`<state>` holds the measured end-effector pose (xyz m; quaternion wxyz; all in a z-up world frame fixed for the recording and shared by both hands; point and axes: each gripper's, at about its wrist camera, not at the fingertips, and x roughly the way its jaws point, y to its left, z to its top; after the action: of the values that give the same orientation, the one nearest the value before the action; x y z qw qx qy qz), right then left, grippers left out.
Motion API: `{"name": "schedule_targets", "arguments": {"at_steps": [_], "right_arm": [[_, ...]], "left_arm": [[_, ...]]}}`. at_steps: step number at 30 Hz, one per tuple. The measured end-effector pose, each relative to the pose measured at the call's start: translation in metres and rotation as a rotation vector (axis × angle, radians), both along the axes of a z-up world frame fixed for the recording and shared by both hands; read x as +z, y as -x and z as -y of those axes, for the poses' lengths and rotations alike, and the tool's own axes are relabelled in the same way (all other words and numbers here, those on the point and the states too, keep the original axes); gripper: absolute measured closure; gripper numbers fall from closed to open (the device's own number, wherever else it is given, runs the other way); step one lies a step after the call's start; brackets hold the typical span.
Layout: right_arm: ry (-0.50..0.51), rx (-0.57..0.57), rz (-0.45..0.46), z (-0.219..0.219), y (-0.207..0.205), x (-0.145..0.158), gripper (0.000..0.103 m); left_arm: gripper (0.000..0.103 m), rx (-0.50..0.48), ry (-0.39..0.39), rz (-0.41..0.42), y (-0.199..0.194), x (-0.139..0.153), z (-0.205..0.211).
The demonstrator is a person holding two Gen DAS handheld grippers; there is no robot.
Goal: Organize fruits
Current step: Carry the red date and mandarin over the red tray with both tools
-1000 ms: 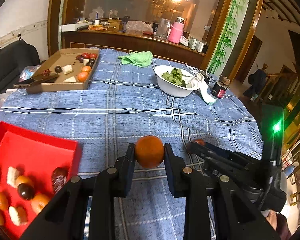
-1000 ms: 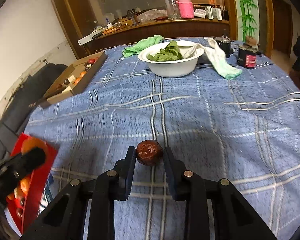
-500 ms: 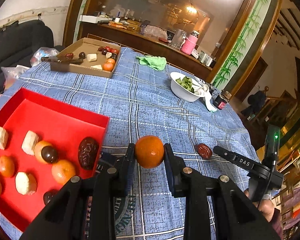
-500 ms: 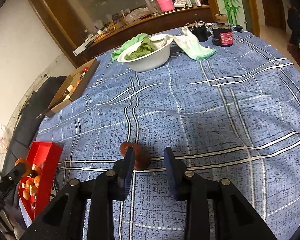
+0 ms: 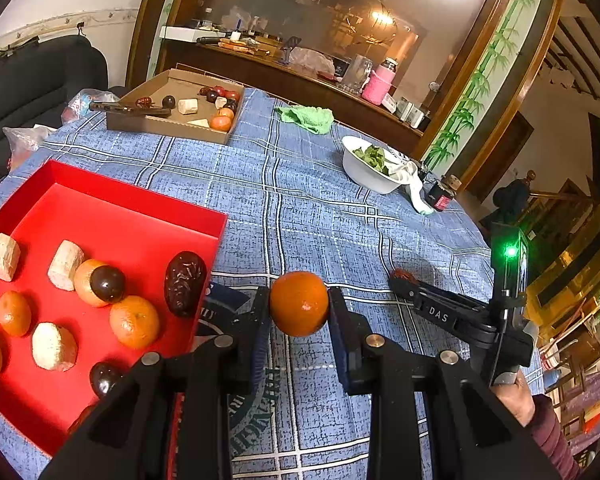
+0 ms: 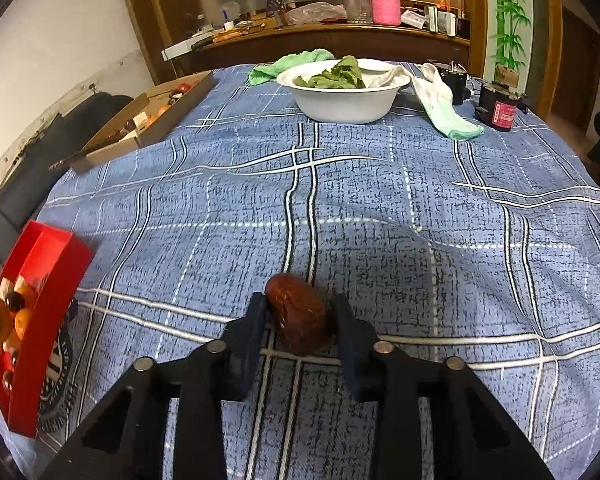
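Here, the left tool (image 5: 299,304) clamps an orange (image 5: 299,303) just above the desk (image 5: 320,208), the red tray (image 5: 112,216) at its 9 o'clock. The right tool (image 6: 300,314), jaws closing, pinches a brown date (image 6: 299,312) resting on the blue checked cloth (image 6: 380,200).

Orange (image 5: 299,303) now nr red tray (image 5: 148,216)

Right hand-held gripper (image 6: 300,316) clamps a brown date (image 6: 299,312) on the tablecloth (image 6: 420,208).
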<state>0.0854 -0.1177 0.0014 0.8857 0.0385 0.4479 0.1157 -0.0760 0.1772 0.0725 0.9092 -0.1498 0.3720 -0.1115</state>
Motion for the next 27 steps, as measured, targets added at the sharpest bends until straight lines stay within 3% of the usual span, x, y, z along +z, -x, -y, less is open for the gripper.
{"name": "schedule_targets", "arguments": {"at_steps": [13, 27], "right_arm": [[-0.044, 0.028, 0.04, -0.012, 0.039, 0.025, 0.075], [-0.126, 0.271, 0.125, -0.107, 0.095, 0.081, 0.074]], "left_arm": [[0.076, 0.061, -0.023, 0.022, 0.024, 0.007, -0.025], [0.076, 0.262, -0.172, 0.073, 0.055, 0.017, -0.08]]}}
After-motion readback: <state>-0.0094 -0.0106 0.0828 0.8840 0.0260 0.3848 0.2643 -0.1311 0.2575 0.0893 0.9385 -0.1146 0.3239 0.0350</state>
